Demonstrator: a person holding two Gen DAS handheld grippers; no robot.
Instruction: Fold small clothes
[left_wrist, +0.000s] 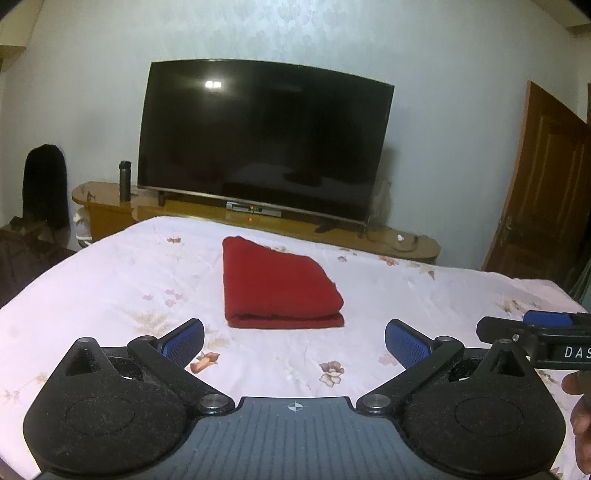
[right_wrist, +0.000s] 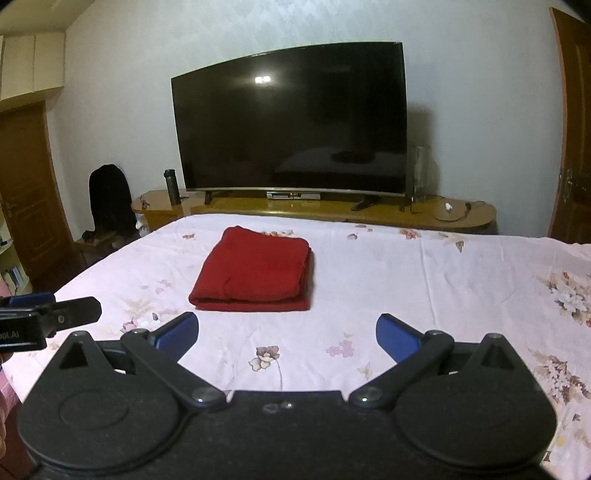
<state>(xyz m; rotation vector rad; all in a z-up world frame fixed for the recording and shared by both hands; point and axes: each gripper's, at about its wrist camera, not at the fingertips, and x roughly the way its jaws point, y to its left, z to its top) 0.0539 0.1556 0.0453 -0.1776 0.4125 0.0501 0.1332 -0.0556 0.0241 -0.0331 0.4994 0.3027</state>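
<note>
A red garment (left_wrist: 277, 286) lies folded into a neat rectangle on the floral bed sheet (left_wrist: 110, 288); the right wrist view shows it (right_wrist: 255, 269) left of centre. My left gripper (left_wrist: 294, 341) hovers just short of the fold's near edge, open, nothing between its blue pads (left_wrist: 184, 343). My right gripper (right_wrist: 287, 334) is also open and empty, a little to the right of the garment. Each gripper appears in the other's view: the right one (left_wrist: 535, 328) at the right edge, the left one (right_wrist: 51, 314) at the left edge.
A large dark TV (left_wrist: 258, 140) stands on a long wooden console (left_wrist: 369, 236) beyond the bed's far edge, with a dark bottle (left_wrist: 125, 181) at its left end. A brown door (left_wrist: 543, 192) is at the right. A dark chair with clothing (left_wrist: 44, 184) stands at the left.
</note>
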